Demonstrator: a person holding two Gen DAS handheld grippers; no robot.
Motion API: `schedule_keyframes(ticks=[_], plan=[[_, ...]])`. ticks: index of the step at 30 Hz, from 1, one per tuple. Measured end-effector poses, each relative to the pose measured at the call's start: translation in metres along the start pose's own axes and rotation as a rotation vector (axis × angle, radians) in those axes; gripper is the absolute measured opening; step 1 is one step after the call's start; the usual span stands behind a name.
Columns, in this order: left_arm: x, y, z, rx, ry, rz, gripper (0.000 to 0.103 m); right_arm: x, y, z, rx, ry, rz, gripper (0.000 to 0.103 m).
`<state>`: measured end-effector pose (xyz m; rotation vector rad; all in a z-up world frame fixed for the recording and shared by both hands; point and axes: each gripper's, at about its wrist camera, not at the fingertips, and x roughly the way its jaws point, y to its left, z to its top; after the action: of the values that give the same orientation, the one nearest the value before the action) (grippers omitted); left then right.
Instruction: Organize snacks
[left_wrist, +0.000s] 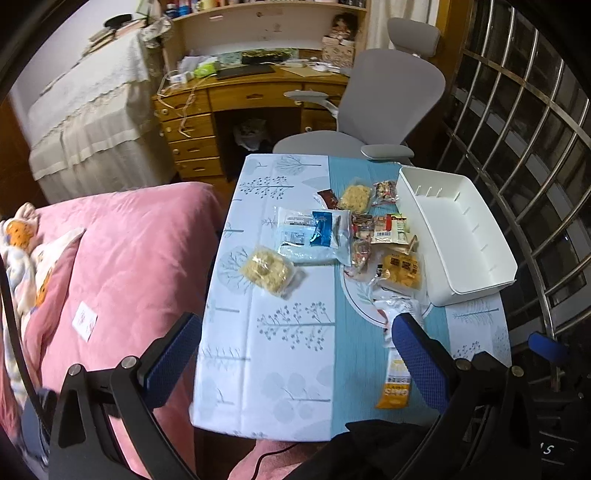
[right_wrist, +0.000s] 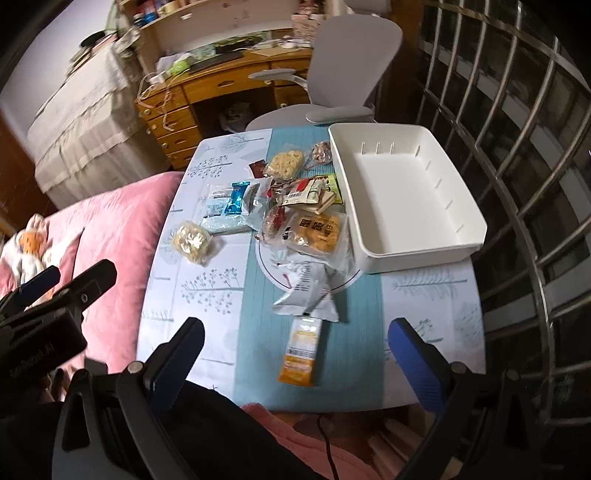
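Several snack packets lie on a small table with a tree-print cloth. An empty white bin stands at the table's right side; it also shows in the right wrist view. A clear noodle packet lies left of the pile, a blue-and-white bag behind it. An orange bar packet and a silver-white bag lie nearest. My left gripper is open above the table's near edge. My right gripper is open and empty above the orange bar.
A pink bed cover borders the table's left side. A grey office chair and a wooden desk stand behind the table. A metal window grille runs along the right.
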<state>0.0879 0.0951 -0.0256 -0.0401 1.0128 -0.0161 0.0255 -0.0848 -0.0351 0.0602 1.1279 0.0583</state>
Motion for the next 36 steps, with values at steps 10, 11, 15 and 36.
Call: schedule_keyframes(ticks=[10, 11, 15, 36], plan=[[0.072, 0.05, 0.034, 0.117, 0.156, -0.105, 0.102, 0.017, 0.02, -0.008, 0.231, -0.075, -0.067, 0.099], [0.081, 0.054, 0.036, 0.137, 0.169, -0.11, 0.102, 0.02, 0.021, -0.01, 0.242, -0.077, -0.086, 0.099], [0.112, 0.063, 0.041, 0.189, 0.21, -0.127, 0.102, 0.032, 0.025, -0.022, 0.26, -0.107, -0.153, 0.094], [0.253, 0.045, 0.052, 0.411, 0.387, -0.106, 0.102, 0.146, -0.012, -0.082, 0.401, -0.014, -0.114, 0.081]])
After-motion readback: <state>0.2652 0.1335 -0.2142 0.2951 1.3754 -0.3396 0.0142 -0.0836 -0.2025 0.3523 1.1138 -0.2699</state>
